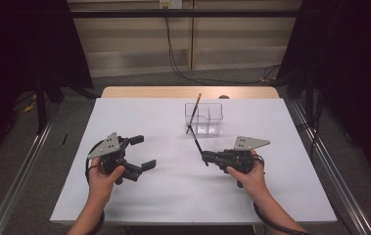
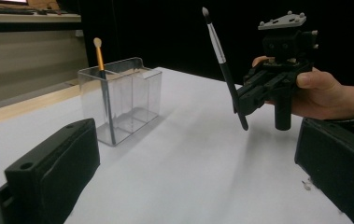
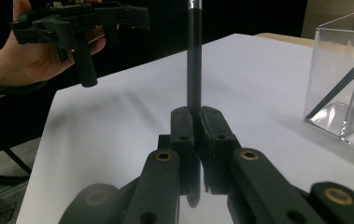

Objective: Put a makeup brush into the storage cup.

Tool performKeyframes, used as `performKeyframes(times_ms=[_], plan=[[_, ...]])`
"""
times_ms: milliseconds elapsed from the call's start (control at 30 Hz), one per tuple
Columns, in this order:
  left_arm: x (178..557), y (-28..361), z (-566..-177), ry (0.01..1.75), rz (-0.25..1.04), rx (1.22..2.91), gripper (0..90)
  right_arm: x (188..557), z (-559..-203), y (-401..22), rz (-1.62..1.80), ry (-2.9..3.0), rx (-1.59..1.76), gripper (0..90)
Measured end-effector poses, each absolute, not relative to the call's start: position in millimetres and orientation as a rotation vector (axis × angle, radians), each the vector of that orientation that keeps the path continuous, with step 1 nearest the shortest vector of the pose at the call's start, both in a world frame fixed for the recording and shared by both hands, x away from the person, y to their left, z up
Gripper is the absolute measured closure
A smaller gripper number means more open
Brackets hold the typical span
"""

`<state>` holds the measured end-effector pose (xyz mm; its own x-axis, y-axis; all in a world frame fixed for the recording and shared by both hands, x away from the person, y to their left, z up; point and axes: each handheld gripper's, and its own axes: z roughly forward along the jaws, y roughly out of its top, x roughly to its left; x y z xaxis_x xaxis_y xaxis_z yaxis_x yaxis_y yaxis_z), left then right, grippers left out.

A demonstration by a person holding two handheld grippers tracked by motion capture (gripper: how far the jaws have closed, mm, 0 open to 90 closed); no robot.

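The left gripper (image 1: pixel 141 152) hovers over the white table (image 1: pixel 163 196) with its jaws spread wide and nothing between them. The right gripper (image 1: pixel 206 157) pinches a black makeup brush (image 2: pixel 226 70) near its handle end — tip raised. Beyond stands the clear divided organizer (image 1: pixel 203 119) — a gold-handled brush (image 2: pixel 100 53) inside.
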<state>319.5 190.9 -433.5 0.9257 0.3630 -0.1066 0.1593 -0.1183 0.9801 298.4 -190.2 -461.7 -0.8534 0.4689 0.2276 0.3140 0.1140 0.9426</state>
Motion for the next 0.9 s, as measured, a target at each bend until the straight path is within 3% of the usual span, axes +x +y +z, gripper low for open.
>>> performKeyframes(times_ms=[900], plan=[[333,139,-436,0.353,0.097,1.679,0.0,299,-463,-187,1.852,2.249,0.799,84.6]])
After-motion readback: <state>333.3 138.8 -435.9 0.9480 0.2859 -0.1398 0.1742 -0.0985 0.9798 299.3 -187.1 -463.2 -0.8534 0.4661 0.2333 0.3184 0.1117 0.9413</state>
